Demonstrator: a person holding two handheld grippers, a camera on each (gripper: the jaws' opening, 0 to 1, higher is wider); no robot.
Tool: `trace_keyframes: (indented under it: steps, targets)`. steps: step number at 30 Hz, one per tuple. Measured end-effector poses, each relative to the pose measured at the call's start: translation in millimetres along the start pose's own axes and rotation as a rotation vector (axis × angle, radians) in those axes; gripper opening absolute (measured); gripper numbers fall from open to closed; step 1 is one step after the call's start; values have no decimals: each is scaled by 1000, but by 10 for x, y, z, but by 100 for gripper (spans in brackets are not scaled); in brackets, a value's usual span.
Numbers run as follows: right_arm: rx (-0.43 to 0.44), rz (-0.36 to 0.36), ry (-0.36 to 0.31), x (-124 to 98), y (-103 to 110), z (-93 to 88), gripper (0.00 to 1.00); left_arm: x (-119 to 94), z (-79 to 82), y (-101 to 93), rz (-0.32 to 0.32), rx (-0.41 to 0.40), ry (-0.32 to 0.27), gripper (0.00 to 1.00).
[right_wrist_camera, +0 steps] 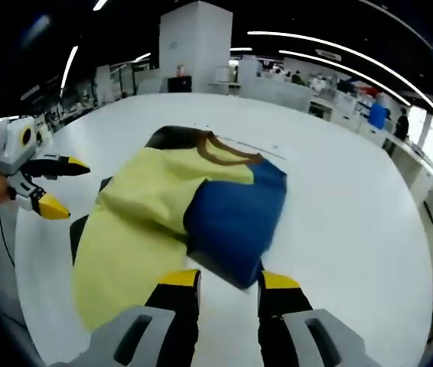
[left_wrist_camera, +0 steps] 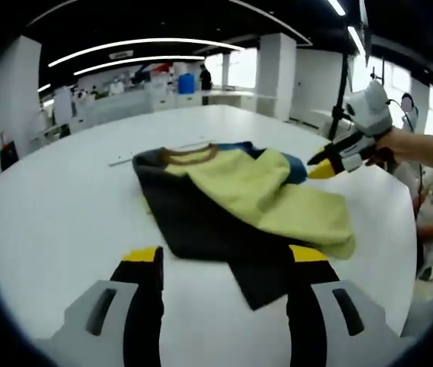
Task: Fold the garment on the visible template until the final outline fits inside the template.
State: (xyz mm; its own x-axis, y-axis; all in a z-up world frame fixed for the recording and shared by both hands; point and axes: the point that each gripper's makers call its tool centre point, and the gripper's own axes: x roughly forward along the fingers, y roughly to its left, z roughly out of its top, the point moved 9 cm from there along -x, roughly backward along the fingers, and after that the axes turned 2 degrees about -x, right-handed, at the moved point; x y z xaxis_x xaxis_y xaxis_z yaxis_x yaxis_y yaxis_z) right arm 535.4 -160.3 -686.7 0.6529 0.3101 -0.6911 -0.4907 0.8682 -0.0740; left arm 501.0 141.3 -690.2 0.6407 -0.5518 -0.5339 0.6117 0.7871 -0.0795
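A wide white worktop (left_wrist_camera: 63, 206) carries a garment (left_wrist_camera: 232, 202) lying partly folded near its middle, a yellow panel draped over dark grey fabric in the left gripper view, with a blue section and a brown-trimmed collar (right_wrist_camera: 228, 153) plain in the right gripper view. The left hand-held gripper (left_wrist_camera: 228, 264) hangs just short of the garment's near dark edge, its yellow-tipped jaws spread wide and grasping nothing; it also appears at the left of the right gripper view, clear of the cloth. The right hand-held gripper (right_wrist_camera: 228, 283) hovers at the blue section's near edge, jaws parted and empty; in the left gripper view it sits beside the garment's far corner, held in a person's hand (left_wrist_camera: 381, 145).
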Motion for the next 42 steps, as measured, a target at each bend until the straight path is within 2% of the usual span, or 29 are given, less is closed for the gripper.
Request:
trace_keyframes:
  steps: [4,6,12,15,16,21,24,26,28,32,36,40,42]
  targets:
    - [-3,-9,-7,29,-21,-17,21,13,-104,-61,16,25,21,53]
    - [-8,-20,-7,44,-19,-25,18,29,-142,-96,14,17,4,50]
    - [-23,-54,-7,96,34,-81,13,73,-242,-185,44,9,20,41]
    - [-35,-66,-11,104,25,-88,9,90,-283,-238,39,29,49,36]
    - [-34,-79,-8,101,13,-94,7,85,-273,-249,39,9,25,33]
    - [-41,-97,-16,115,-17,-104,1,84,-278,-258,73,-20,24,25]
    - [-43,-100,-16,129,-15,-108,0,79,-271,-265,96,-54,32,16]
    - [-40,-101,-16,131,-12,-109,0,64,-276,-266,120,-115,41,9]
    - [-36,-102,-16,129,-9,-105,0,69,-270,-258,107,-133,43,2]
    - [-4,-78,-12,70,18,-78,0,65,-270,-260,102,-129,49,0]
    - [127,-33,-4,-27,47,-46,0,10,-266,-224,110,-144,54,0]
    - [117,-21,-8,-140,45,36,0,-95,-210,-170,128,-142,17,0]
    - [139,-3,-11,-195,48,92,0,-164,-153,-139,137,-119,-27,0]
